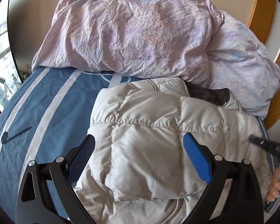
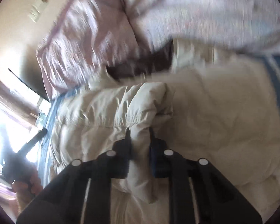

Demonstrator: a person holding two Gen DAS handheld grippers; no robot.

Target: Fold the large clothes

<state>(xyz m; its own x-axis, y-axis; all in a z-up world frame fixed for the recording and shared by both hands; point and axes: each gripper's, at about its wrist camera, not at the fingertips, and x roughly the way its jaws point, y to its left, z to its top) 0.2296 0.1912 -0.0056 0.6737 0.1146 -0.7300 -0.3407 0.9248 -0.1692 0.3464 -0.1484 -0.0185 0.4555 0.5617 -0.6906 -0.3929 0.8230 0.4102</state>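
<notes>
Left gripper (image 1: 139, 160) hangs over the jacket (image 1: 149, 149), fingers (image 1: 197, 160) spread wide, one on each side of a puffy quilted panel in the lower middle of the left wrist view. The pads sit clear of the cloth by the look of it; nothing is pinched there.

The jacket, cream and padded, lies bunched on the blue sheet (image 1: 46, 115) with white stripes, filling the lower right of that view. Its dark lining shows at the collar, just below the pink duvet (image 1: 130, 33) heaped across the top of the frame. A wooden bedframe (image 1: 263, 18) curves along the upper right edge.

Over on the right wrist view, blurred, the right gripper (image 2: 140, 132) has its fingers (image 2: 127, 141) drawn close together on a ridge of jacket fabric at the lower centre. A fold of the cream cloth runs up between the two pads and bulges above them, so it is gripped. At the lower left of that view a hand (image 2: 28, 184) holds a dark handle.
</notes>
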